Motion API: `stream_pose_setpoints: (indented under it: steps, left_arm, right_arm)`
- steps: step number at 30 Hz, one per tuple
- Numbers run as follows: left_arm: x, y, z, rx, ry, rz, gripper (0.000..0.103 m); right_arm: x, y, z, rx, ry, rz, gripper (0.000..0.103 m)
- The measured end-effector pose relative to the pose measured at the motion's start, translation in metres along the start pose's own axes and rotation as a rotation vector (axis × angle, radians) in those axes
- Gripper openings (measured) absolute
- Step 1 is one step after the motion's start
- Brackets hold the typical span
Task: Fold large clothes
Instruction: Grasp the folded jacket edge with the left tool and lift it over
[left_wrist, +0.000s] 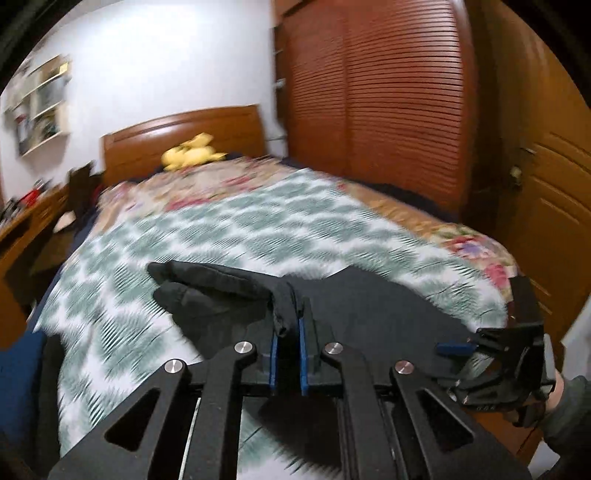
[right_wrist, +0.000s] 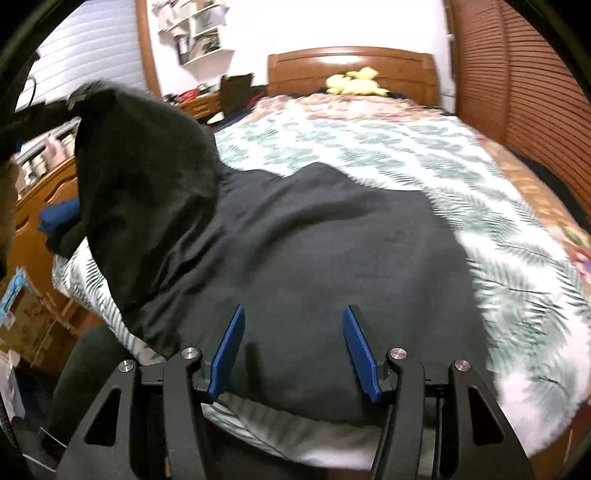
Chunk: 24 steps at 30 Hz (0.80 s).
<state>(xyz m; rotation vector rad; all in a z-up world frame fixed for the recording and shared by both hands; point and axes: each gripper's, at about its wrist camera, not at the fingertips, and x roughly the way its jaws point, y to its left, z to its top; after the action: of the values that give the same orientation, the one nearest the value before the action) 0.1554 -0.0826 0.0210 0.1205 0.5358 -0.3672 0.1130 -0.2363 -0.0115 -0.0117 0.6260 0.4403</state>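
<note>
Garment (right_wrist: 314, 258), black and large, lies spread on the patterned bedspread (right_wrist: 369, 136), most of it just ahead of the right gripper (right_wrist: 293, 347); one edge is bunched between the left gripper (left_wrist: 288, 332) pads and lifted, so a flap hangs up in the air well to the left of the right fingers (right_wrist: 229, 350); left jaws clenched on that fold of cloth, a sleeve trailing ahead of them across the bed; right jaws stand apart, nothing between them, cloth below and ahead but not pinched. Step in hand looks like the first fold: one side picked up to carry over the body. Next move likely needs the right gripper to pin or grab the near hem so the body does not drag; then lay the flap flat. Frames blurred; contact of right pads with cloth unclear.
</note>
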Motion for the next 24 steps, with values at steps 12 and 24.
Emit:
stream_pose_setpoints:
  steps: [12,24]
  left_arm:
    - [0.073,-0.104,0.007,0.067,0.103,-0.202,0.009]
    - [0.032,-0.077,-0.002,0.03,0.015,-0.17,0.08]
  right_arm:
    - [-0.044,-0.037,-0.02,0.087,-0.016,-0.091,0.057]
    - [-0.051,-0.035,-0.015,0.079,-0.051,-0.067,0.057]
